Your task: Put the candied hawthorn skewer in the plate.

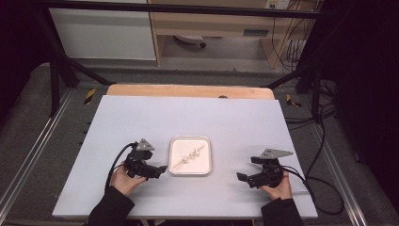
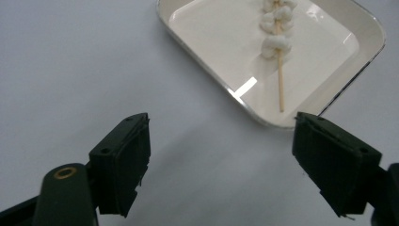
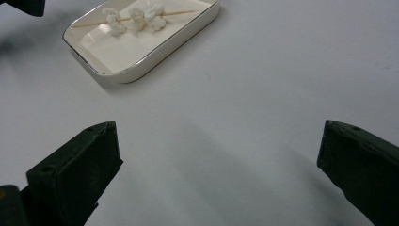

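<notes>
The tray [image 1: 190, 155] ahead of the left gripper's [image 1: 160, 170] black jaws is glossy white with a thin silvery rim. On it the skewer [image 2: 281, 87] is pale tan wood, threaded with white puffy pieces [image 2: 276, 46]. The worktop [image 1: 141, 122] beneath both pairs of jaws is plain pale lilac-grey, unpatterned. The right gripper [image 1: 243, 179] is black, topped by a grey plate.

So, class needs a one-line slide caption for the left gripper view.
Open left gripper over the table, facing a white tray holding a skewer.
</notes>
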